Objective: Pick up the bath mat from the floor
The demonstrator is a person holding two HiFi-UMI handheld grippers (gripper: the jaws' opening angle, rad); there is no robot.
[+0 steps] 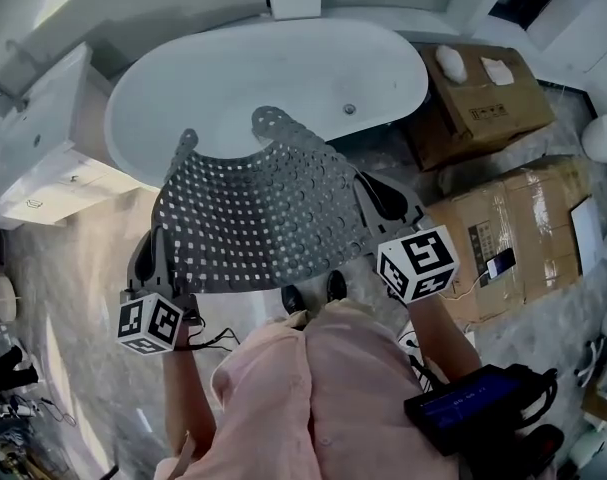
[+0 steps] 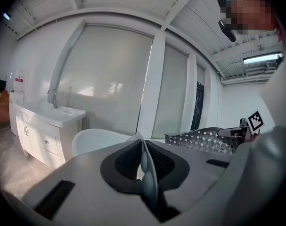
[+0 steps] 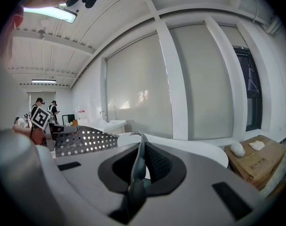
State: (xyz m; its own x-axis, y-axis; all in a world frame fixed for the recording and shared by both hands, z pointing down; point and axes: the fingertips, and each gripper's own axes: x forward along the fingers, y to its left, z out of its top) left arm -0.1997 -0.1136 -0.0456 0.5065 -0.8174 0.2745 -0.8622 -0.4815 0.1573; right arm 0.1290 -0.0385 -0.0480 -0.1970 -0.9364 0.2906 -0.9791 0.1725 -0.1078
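Note:
The grey bath mat point(image 1: 255, 211), dotted with holes and suction cups, hangs spread out in the air in front of the person, between both grippers. My left gripper point(image 1: 156, 252) is shut on the mat's left edge. My right gripper point(image 1: 384, 199) is shut on its right edge. In the left gripper view a thin fold of mat point(image 2: 145, 160) stands pinched in the left gripper point(image 2: 146, 171), and the far side of the mat point(image 2: 202, 139) shows at the right. In the right gripper view the right gripper point(image 3: 137, 169) is pressed onto the mat's edge, and the rest of the mat point(image 3: 85, 141) stretches leftwards.
A white bathtub point(image 1: 283, 68) lies beyond the mat. A white vanity with a sink point(image 1: 38, 158) stands at the left. Two cardboard boxes point(image 1: 480, 105) point(image 1: 518, 230) sit at the right. The person's shoes point(image 1: 312, 294) stand on the marble floor point(image 1: 73, 298) below the mat.

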